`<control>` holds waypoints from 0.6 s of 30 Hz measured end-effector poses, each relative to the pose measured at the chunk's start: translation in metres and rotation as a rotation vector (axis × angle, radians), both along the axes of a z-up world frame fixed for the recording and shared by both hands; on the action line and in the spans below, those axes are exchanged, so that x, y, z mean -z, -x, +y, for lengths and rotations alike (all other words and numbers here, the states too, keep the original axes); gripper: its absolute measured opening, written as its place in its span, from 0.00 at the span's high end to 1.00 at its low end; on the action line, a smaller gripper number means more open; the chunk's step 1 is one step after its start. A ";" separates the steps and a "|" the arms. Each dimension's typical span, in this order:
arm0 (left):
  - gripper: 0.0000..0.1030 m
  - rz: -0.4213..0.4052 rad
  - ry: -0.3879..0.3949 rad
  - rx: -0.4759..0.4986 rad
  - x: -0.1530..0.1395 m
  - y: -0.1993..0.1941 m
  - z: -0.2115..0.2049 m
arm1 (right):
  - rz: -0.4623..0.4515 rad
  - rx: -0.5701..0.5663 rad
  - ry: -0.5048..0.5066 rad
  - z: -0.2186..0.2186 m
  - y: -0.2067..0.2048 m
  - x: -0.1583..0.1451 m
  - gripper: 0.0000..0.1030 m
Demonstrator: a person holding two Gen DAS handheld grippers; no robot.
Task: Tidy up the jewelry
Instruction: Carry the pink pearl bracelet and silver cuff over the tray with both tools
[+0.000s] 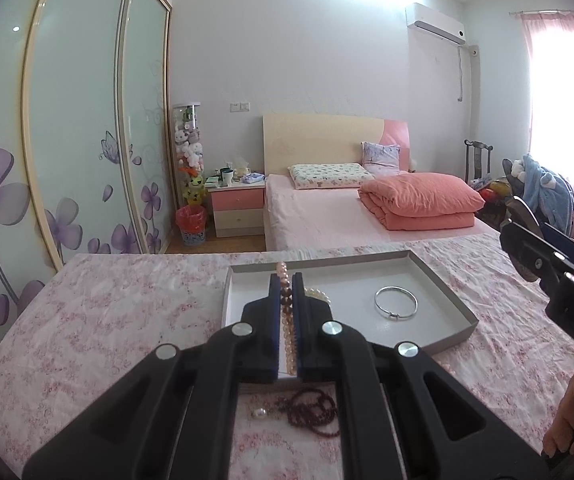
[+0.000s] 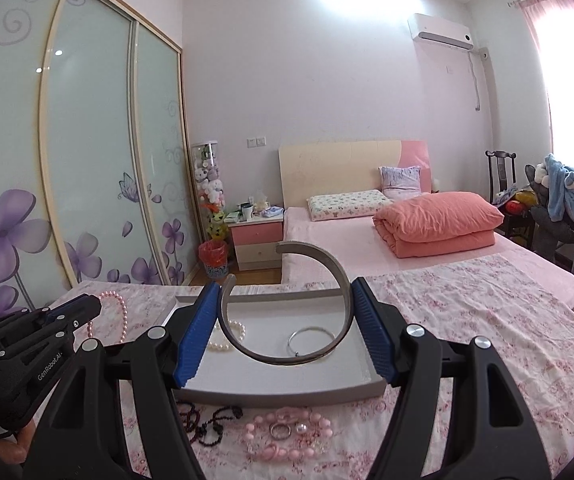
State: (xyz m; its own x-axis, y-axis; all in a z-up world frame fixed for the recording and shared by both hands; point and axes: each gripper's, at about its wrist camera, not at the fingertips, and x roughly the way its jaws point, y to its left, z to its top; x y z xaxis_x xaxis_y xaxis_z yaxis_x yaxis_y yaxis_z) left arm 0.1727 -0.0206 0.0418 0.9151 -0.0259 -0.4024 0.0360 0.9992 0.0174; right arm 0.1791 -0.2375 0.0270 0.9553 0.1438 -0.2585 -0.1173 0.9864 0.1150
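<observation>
while left tongs (image 1: 286,312) pinch pink beads (image 1: 285,304), right tongs (image 2: 287,320) clamp a cuff (image 2: 345,308).

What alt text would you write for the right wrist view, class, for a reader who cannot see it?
The right gripper clamps an open silver cuff bangle between its blue pads above a shallow grey tray on a floral bedspread. In the tray lie a thin silver bangle and white pearls; pink beads lie in front.
</observation>
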 end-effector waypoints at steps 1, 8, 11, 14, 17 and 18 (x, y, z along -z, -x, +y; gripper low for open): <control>0.94 0.000 0.000 -0.002 0.000 -0.004 0.000 | -0.002 0.001 0.001 0.001 -0.004 -0.001 0.35; 0.94 0.006 -0.003 -0.016 0.002 -0.035 0.002 | 0.007 0.004 0.008 0.004 -0.028 0.002 0.35; 0.94 0.014 -0.005 -0.017 0.005 -0.050 0.003 | 0.022 0.005 0.015 0.005 -0.041 0.007 0.35; 0.94 0.033 -0.007 -0.019 0.013 -0.068 0.001 | 0.051 0.005 0.022 0.009 -0.058 0.014 0.35; 0.94 0.056 -0.001 -0.020 0.022 -0.083 0.001 | 0.094 0.000 0.021 0.010 -0.077 0.025 0.35; 0.94 0.066 0.002 -0.021 0.026 -0.088 0.001 | 0.111 0.001 0.022 0.010 -0.083 0.029 0.35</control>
State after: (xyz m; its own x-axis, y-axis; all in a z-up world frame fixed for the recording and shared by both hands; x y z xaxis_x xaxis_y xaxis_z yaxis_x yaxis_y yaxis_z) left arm 0.2610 -0.0193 0.0155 0.8868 -0.0076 -0.4621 0.0156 0.9998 0.0134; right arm 0.2624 -0.2277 -0.0022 0.9208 0.1359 -0.3655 -0.1043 0.9890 0.1051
